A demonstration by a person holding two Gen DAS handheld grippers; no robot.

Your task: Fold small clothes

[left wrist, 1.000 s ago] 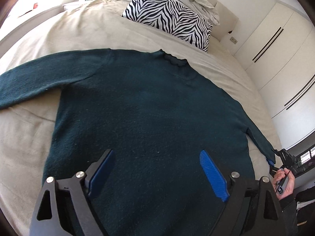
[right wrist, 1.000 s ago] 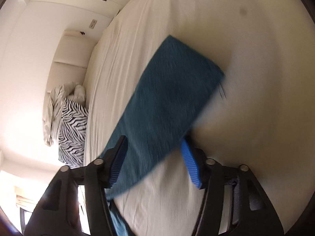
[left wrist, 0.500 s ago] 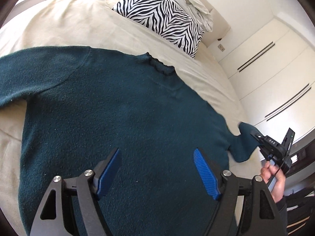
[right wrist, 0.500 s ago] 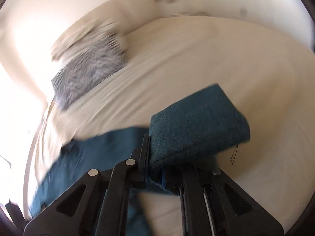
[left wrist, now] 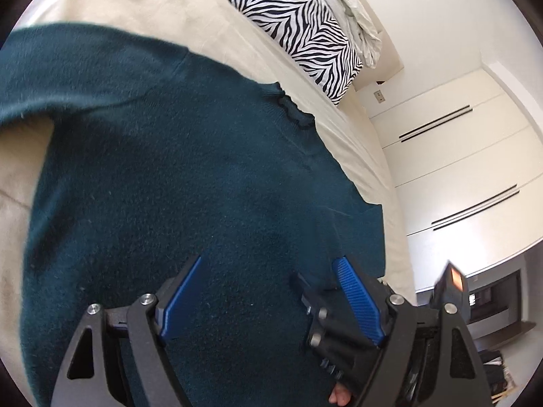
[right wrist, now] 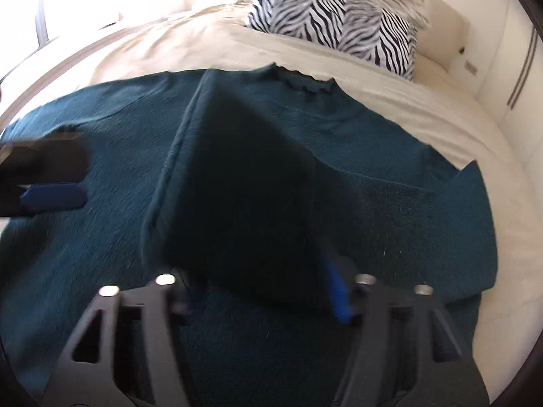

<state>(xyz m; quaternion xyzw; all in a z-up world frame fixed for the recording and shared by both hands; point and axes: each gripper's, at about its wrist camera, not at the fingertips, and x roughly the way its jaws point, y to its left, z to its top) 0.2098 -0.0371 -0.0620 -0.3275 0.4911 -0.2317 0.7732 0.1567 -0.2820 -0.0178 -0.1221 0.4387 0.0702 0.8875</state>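
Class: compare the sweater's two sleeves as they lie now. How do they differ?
The folded sleeve lies across the sweater body; the outstretched sleeve lies flat on the bed. The folded sleeve sits within the open right claw; the outstretched sleeve is untouched, the left claw open over the body. Both are dark teal knit.

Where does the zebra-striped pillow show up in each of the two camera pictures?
Left wrist view: the zebra pillow sits at the top, right of centre, beyond the sweater.
Right wrist view: the pillow sits at the top, right of centre, at the head of the bed.
Shared landmark: the sweater's frilled collar, which lies just below the pillow in both.
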